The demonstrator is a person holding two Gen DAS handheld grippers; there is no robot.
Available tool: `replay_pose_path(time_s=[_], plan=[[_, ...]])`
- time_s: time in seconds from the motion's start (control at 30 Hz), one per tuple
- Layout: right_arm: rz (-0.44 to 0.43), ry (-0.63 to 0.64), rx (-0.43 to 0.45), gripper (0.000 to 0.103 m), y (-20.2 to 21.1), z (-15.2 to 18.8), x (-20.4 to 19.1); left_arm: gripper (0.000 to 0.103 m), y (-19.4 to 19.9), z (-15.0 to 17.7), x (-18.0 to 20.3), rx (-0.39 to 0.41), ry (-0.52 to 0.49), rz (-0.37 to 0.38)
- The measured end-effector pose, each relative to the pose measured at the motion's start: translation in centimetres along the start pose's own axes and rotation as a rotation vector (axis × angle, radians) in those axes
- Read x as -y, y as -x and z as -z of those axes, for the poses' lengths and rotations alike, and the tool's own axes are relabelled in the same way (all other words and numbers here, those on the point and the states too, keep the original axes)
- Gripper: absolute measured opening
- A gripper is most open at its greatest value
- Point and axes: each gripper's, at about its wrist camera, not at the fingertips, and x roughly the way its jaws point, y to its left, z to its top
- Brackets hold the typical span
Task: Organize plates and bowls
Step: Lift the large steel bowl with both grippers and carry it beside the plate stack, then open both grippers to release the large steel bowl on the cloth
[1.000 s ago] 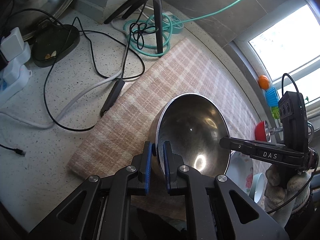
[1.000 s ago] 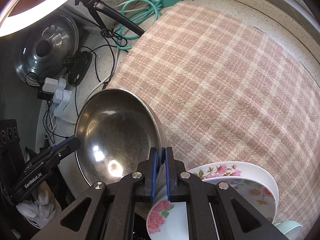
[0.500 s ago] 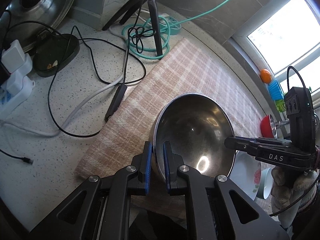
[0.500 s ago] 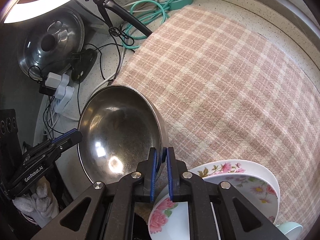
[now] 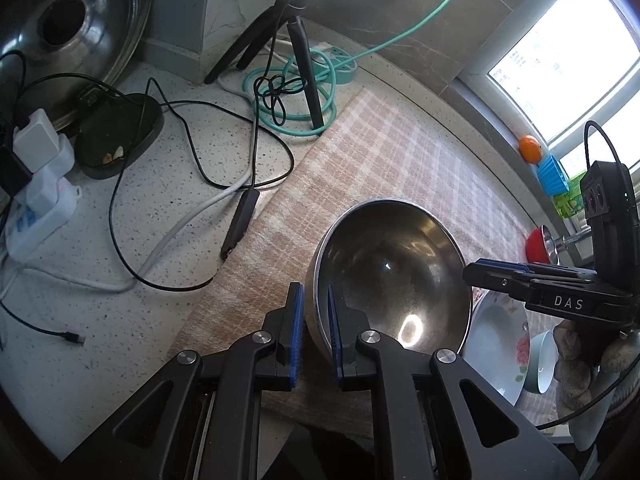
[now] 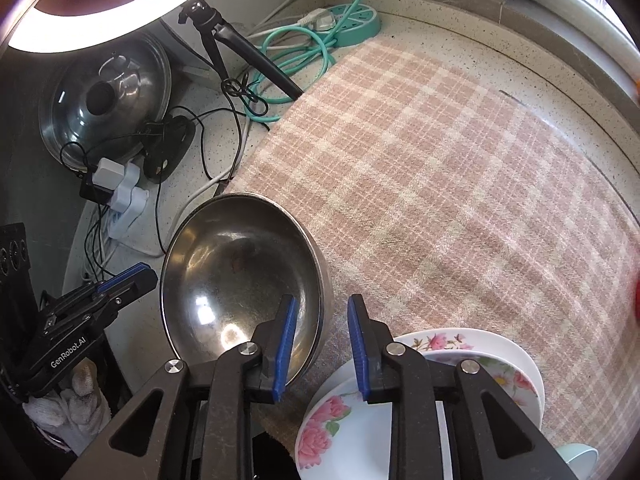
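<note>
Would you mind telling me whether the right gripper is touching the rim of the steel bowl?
Apart. In the right wrist view the right gripper, whose jaws have just been opening, straddles the steel bowl's rim with visible gaps beside both pads.

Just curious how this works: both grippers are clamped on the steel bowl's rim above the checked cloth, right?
Not quite. Only the left gripper grips the steel bowl. The right gripper has just been opening; the right wrist view shows its pads off the rim, which sits between them. The checked cloth is underneath.
</note>
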Motion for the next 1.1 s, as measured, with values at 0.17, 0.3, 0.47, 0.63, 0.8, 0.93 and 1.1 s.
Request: replay_pose_path(time_s=[0.17,0.3,0.47,0.63,0.8,0.93,1.1], plan=[[0.016,-0.014,0.052,0.024,1.4,0.2,0.2,0.011,0.6,-0.1,0.2,0.023,-0.019,-0.009],[0.056,-0.012,0.110,0.024,2.7,0.7,0.3,0.011,1.4,-0.2,0.5,0.045,-0.045,-0.014],[0.086,-0.025,0.190,0.025,4.7,1.9,0.4,0.011,2.4,-0.4,1.3,0.073,-0.082,-0.012],[0.088,-0.079,0.278,0.028,6.8,3.7,1.1,0.011,3.1,-0.5,2.4,0.091,-0.115,0.030],[0.070,-0.153,0.347,0.028,8.9,6.2,2.0,0.011,3.0,-0.8,3.9,0.078,-0.152,0.085],[0.116,-0.209,0.404,0.028,11.1,8.5,3.2,0.011,2.8,-0.8,5.6,0.060,-0.196,0.124],[0.115,-0.329,0.437,0.028,13.7,11.4,6.9,0.011,2.2,-0.7,8.1,0.044,-0.236,0.157]])
